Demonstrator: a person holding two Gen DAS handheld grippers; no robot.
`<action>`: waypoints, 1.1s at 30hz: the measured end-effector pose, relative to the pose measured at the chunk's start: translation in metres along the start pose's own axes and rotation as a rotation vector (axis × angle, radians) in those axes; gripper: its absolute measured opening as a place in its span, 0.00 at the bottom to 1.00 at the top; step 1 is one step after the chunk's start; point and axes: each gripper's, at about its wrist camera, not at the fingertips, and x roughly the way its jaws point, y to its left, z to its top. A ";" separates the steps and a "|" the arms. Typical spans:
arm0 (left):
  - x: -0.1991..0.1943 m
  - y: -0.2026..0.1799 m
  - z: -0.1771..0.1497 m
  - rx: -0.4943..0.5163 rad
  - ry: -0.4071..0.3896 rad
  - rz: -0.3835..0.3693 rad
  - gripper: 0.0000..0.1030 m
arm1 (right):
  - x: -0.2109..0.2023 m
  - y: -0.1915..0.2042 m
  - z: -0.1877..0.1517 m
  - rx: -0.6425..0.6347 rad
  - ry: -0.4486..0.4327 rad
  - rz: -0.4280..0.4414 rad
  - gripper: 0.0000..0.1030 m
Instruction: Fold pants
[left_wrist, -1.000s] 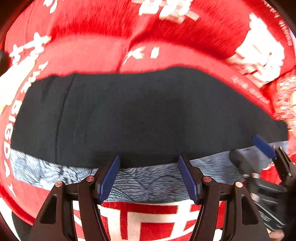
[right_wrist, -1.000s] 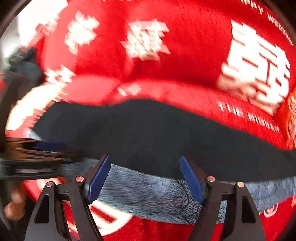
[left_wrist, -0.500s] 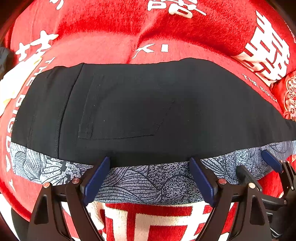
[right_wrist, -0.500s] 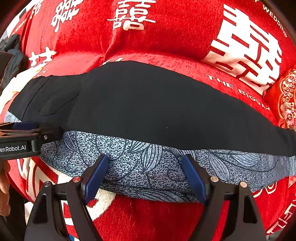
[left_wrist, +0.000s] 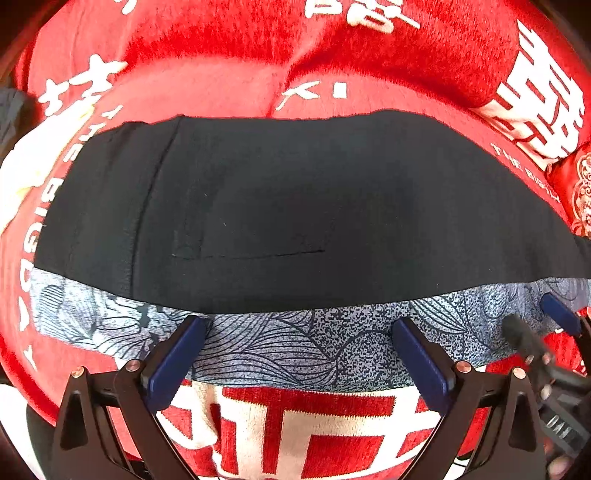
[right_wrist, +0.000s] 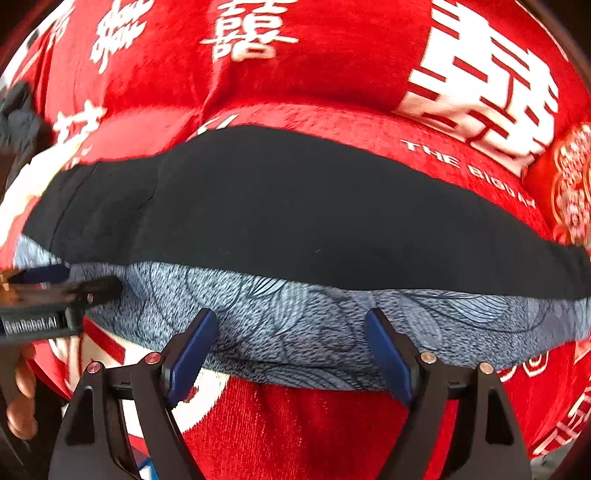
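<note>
On a red blanket (right_wrist: 332, 66) printed with white characters and "THE BIG DAY", the black pants (left_wrist: 295, 206) lie over patterned grey cloth (right_wrist: 295, 317). Left tongs (left_wrist: 299, 354), marked "GenRobot.AI", and right tongs (right_wrist: 291, 347) gape wide, empty.

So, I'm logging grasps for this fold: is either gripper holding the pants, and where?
Nothing is held. The left gripper and right gripper both stand open over the patterned edge of the pants.

One pair of pants (left_wrist: 295, 206), two tongs (left_wrist: 297, 354) (right_wrist: 288, 350), one red blanket (left_wrist: 229, 48).
</note>
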 end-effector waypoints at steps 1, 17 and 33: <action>-0.003 0.000 0.002 -0.010 -0.007 -0.015 0.99 | -0.003 -0.005 0.004 0.026 -0.010 0.002 0.82; 0.011 -0.057 0.011 0.083 0.012 -0.015 0.99 | 0.014 -0.041 0.014 0.054 -0.010 -0.050 0.88; 0.014 -0.058 0.010 0.097 0.009 -0.002 1.00 | 0.012 -0.044 0.001 0.027 -0.037 -0.031 0.90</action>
